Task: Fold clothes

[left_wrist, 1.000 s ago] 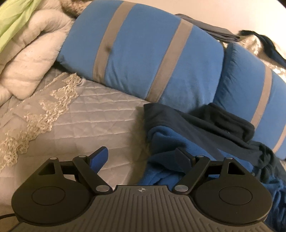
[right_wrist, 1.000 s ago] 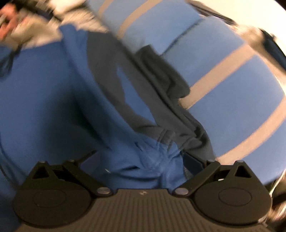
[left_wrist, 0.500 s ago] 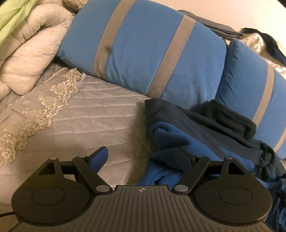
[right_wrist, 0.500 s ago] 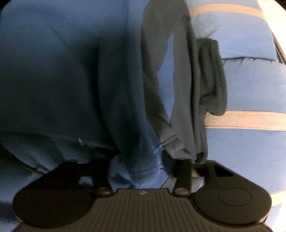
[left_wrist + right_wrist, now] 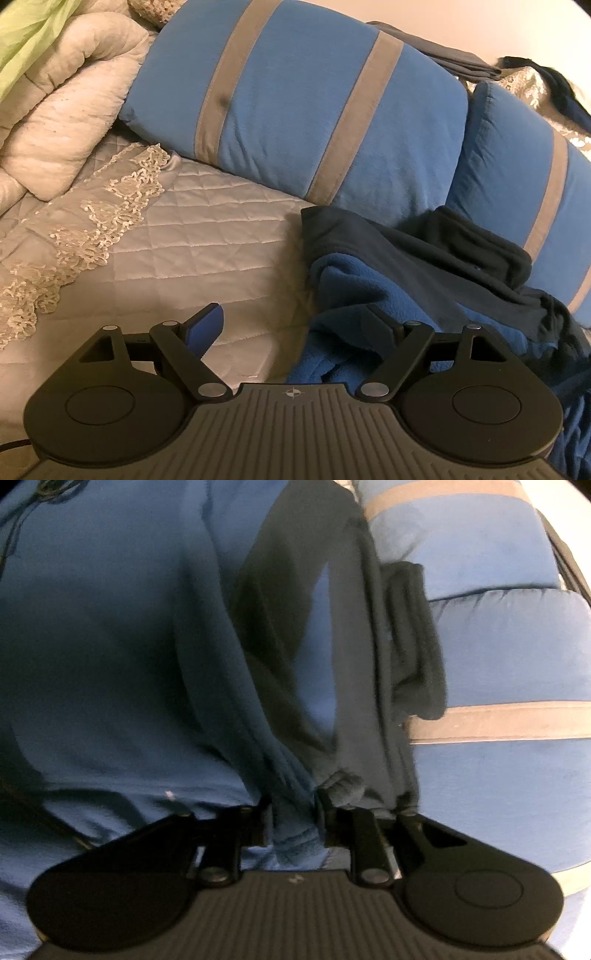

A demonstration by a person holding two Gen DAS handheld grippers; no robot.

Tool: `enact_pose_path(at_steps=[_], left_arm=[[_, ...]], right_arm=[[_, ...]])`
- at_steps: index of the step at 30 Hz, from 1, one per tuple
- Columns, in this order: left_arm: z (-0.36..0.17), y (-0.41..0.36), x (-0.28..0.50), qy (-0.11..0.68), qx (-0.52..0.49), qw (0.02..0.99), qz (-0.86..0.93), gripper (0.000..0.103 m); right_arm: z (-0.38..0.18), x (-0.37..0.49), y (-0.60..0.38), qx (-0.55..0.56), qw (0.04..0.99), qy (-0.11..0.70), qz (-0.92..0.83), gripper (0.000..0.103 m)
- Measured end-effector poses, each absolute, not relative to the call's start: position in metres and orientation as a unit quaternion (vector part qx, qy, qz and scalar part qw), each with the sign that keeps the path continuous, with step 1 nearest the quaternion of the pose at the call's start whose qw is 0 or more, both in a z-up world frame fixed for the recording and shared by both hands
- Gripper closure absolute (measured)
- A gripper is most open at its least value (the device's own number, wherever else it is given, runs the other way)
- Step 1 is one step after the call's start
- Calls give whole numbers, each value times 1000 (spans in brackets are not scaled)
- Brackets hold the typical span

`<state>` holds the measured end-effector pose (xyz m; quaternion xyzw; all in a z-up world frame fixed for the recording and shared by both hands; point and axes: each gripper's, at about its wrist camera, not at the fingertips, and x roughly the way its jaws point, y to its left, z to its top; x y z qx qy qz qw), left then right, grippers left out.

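A blue fleece garment with dark navy panels point(image 5: 399, 280) lies crumpled on the quilted bed against the pillows. My left gripper point(image 5: 295, 325) is open and empty, low over the bed, with its right finger against the garment's left edge. In the right wrist view my right gripper point(image 5: 293, 819) is shut on a bunched fold of the same blue garment point(image 5: 147, 646), which hangs stretched away from the jaws and fills most of the view. A dark navy sleeve or cuff point(image 5: 413, 642) hangs beside it.
Two blue pillows with grey stripes point(image 5: 295, 110) point(image 5: 524, 177) lie behind the garment. A grey quilted bedspread with lace trim point(image 5: 184, 229) covers the bed. A cream comforter point(image 5: 62, 110) is bunched at the left. Folded dark cloth point(image 5: 443, 51) rests behind the pillows.
My right gripper has shut on the blue garment and lifted it, so the fabric now hangs taut. My left gripper has stayed open and drifted only slightly.
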<state>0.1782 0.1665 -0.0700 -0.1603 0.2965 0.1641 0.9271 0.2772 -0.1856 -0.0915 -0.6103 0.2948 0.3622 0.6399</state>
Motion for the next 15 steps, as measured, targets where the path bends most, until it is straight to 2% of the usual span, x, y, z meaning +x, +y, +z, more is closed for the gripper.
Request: enact_pose_path(at_steps=[2, 4, 10, 15], left_arm=[[-70, 167, 178, 296, -161, 927, 166, 21], [-70, 168, 177, 295, -163, 926, 167, 21], [-70, 168, 179, 299, -163, 925, 166, 21], [-70, 169, 179, 302, -160, 926, 163, 21]], right_arm=[[-95, 277, -187, -611, 636, 298, 364, 60], [-98, 276, -188, -612, 632, 301, 367, 52], [-108, 275, -192, -615, 621, 312, 373, 40], [-116, 274, -195, -619, 610, 319, 379, 41]])
